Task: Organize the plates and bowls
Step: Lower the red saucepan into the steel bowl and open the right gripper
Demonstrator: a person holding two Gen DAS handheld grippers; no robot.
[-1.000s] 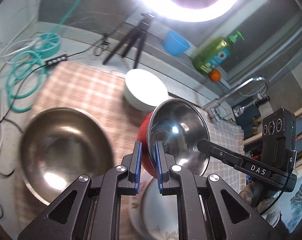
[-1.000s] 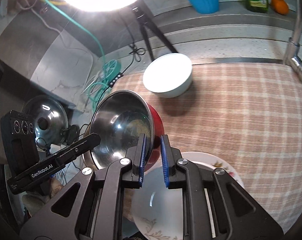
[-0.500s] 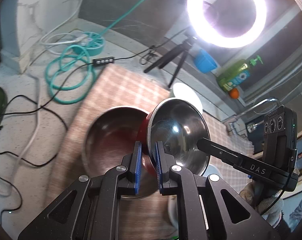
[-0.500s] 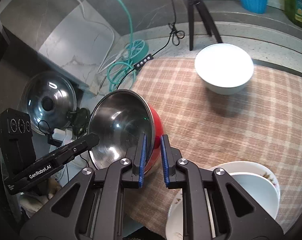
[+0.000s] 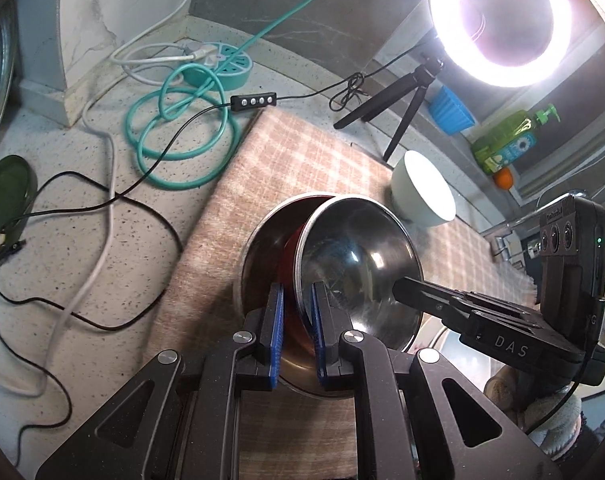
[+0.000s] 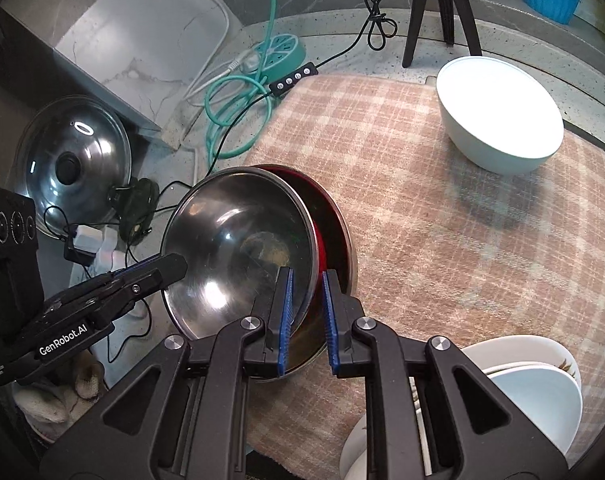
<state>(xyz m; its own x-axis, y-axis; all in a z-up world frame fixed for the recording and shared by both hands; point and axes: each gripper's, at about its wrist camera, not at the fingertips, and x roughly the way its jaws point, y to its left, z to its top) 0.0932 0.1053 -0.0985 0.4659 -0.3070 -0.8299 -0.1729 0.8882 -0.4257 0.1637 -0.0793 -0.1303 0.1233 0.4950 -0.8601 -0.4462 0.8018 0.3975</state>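
A red-sided steel bowl (image 5: 354, 264) (image 6: 238, 248) sits tilted inside a larger steel bowl (image 5: 262, 240) (image 6: 342, 236) on the plaid cloth. My left gripper (image 5: 296, 312) straddles its near rim, jaws slightly apart around it. My right gripper (image 6: 305, 300) straddles the opposite rim, jaws also slightly apart with a gap at the outer pad. A white bowl (image 5: 422, 192) (image 6: 498, 116) stands farther back on the cloth. White plates with a bowl (image 6: 522, 392) are stacked at the front right.
The plaid cloth (image 6: 442, 220) covers the counter. A teal cable coil (image 5: 182, 128), black wires, a ring light on a tripod (image 5: 398, 108), a blue cup (image 5: 450, 110), a soap bottle (image 5: 506, 140) and a pot lid (image 6: 70, 160) surround it.
Both grippers carried the red-sided bowl left and down into the larger steel bowl. Both pairs of jaws have widened slightly around its rim.
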